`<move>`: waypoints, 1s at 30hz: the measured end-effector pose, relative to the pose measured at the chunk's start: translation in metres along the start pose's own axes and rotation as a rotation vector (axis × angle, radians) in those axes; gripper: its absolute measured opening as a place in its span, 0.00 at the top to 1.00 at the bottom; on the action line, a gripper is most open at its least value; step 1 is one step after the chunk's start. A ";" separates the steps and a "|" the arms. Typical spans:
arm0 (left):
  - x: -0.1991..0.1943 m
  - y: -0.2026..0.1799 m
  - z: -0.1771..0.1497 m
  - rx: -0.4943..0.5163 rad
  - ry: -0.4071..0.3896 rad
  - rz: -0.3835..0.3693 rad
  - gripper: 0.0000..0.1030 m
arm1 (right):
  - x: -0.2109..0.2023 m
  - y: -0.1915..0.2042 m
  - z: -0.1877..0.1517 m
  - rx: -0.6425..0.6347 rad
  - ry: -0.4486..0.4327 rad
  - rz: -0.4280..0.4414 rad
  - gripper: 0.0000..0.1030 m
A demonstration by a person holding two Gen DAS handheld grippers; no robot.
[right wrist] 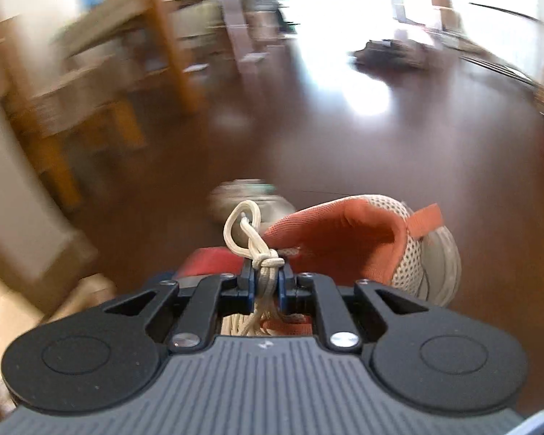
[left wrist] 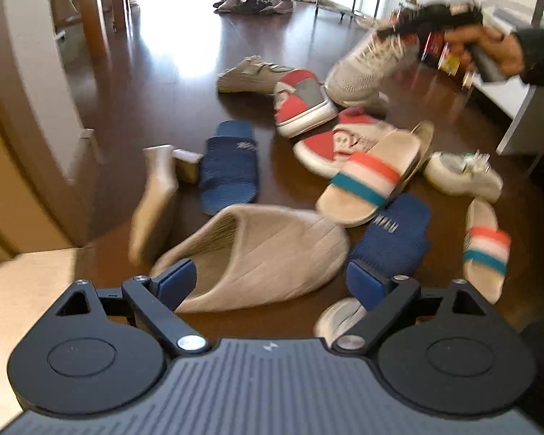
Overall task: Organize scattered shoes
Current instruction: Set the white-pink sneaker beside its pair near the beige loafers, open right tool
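Cream-coloured laces [right wrist: 259, 253], knotted, are pinched between the blue pads of the right gripper [right wrist: 266, 282], whose jaws are clenched on them; the grey mesh sneaker with an orange lining [right wrist: 388, 239] hangs from that grip above the floor. From the left wrist camera the same grey sneaker [left wrist: 362, 69] dangles in the air, toe down, under the right gripper [left wrist: 391, 30], and the person's hand [left wrist: 489, 49], with a dark sleeve behind it, grips the tool's handle.

The left gripper [left wrist: 275, 282] is released, its jaws spread wide and tilted down over a beige ribbed slipper [left wrist: 257, 257] with nothing between the pads.

The dark brown glossy wooden floor [left wrist: 156, 83] carries scattered footwear: navy slides [left wrist: 230, 170], red-and-white sneakers [left wrist: 301, 105], and striped cream slides [left wrist: 373, 177]. Farther back, in bright light, lies another cluster of shoes [left wrist: 257, 1]. A low white shelf [left wrist: 507, 98] stands at the right.
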State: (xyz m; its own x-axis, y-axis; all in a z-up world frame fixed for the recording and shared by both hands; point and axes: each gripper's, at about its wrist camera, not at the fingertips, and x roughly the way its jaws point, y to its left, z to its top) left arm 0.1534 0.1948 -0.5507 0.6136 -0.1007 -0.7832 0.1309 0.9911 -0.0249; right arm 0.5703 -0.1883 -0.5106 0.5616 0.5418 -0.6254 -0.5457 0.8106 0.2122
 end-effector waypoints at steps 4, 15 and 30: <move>-0.032 0.014 -0.033 -0.047 0.002 0.071 0.11 | 0.009 0.088 -0.013 -0.087 0.096 0.239 0.90; -0.061 0.023 -0.106 -0.171 -0.016 0.099 0.11 | 0.039 0.326 -0.156 -0.589 0.540 0.648 0.90; -0.025 0.011 -0.124 -0.033 -0.019 -0.021 0.10 | 0.027 0.370 -0.248 -0.691 0.595 0.672 0.79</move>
State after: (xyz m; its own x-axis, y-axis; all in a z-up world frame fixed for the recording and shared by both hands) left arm 0.0423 0.2188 -0.6084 0.6254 -0.1229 -0.7706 0.1187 0.9910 -0.0617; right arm 0.2298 0.0716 -0.6351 -0.2598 0.4796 -0.8382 -0.9554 -0.0014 0.2953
